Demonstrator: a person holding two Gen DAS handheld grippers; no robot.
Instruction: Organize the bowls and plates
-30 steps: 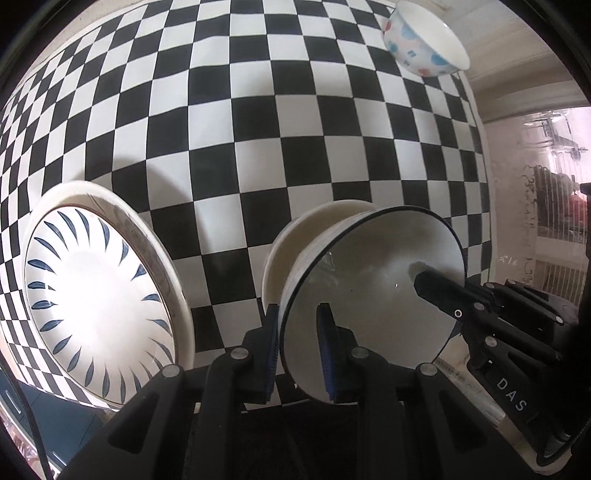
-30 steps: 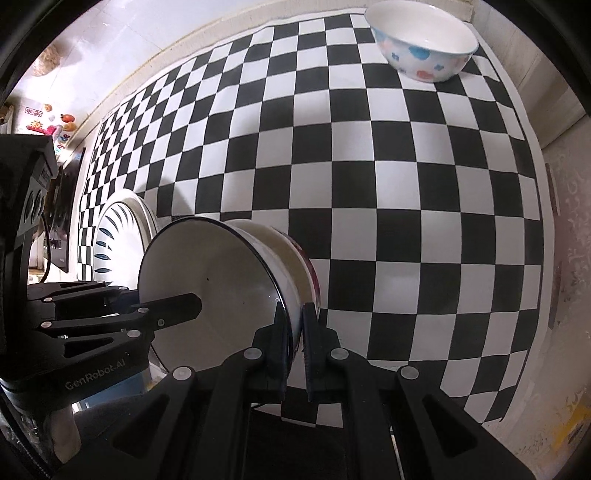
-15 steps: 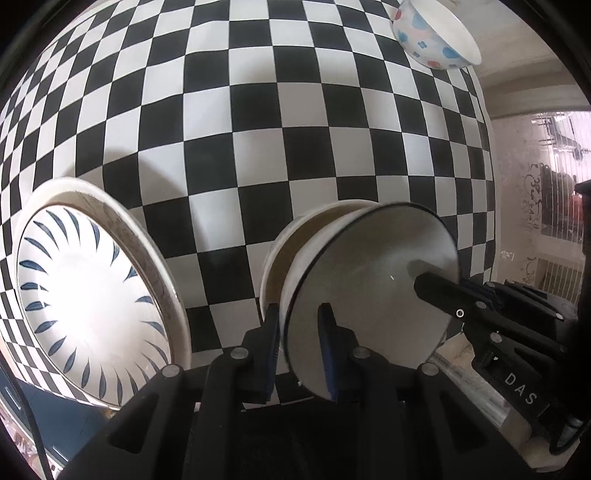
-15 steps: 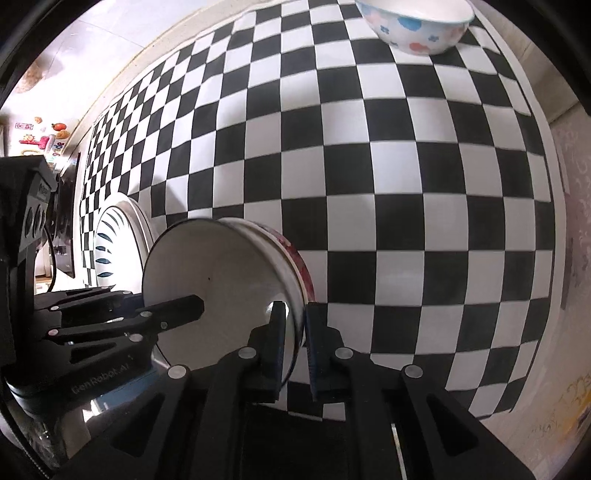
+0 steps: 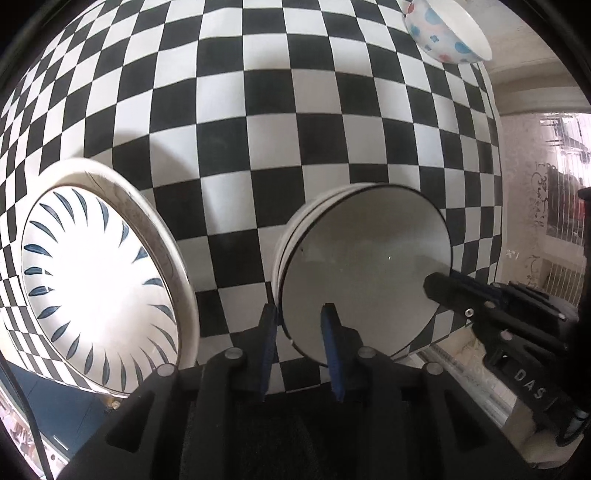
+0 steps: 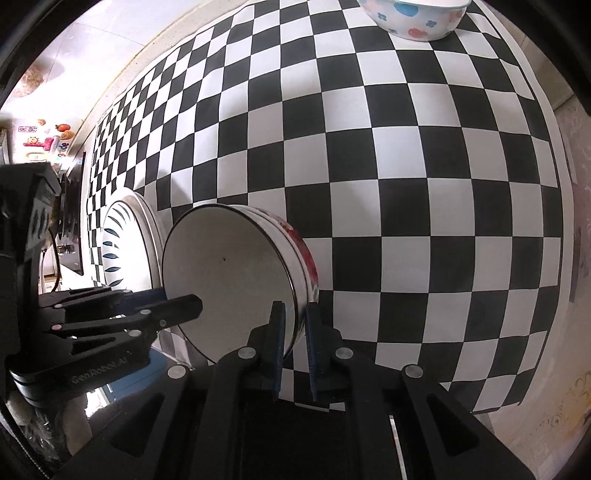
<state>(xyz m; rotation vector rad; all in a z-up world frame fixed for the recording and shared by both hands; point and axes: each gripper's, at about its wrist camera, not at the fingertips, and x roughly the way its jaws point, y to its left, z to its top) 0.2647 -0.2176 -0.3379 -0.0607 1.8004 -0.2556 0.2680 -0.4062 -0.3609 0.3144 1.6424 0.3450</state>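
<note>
A white bowl with a black rim and red flowers on its outside point(image 5: 364, 266) point(image 6: 229, 273) is held above the checkered table between both grippers. My left gripper point(image 5: 299, 321) is shut on its near rim, one finger inside and one outside. My right gripper point(image 6: 293, 317) is shut on the opposite rim in the same way. A second rim edge shows just behind the bowl in the left wrist view; whether it is another bowl is unclear. A white plate with blue leaf strokes point(image 5: 96, 273) point(image 6: 122, 240) lies to the left of the bowl on a wider plate.
A white bowl with blue and red dots point(image 5: 447, 29) point(image 6: 413, 18) stands at the far right corner of the checkered tablecloth point(image 5: 258, 110) point(image 6: 406, 166). The table's right edge point(image 5: 495, 155) borders a wall and window area.
Both grippers with the bowl have moved forward over the table, so the dotted bowl sits higher and nearer the frame edge. The grip on the bowl is unchanged.
</note>
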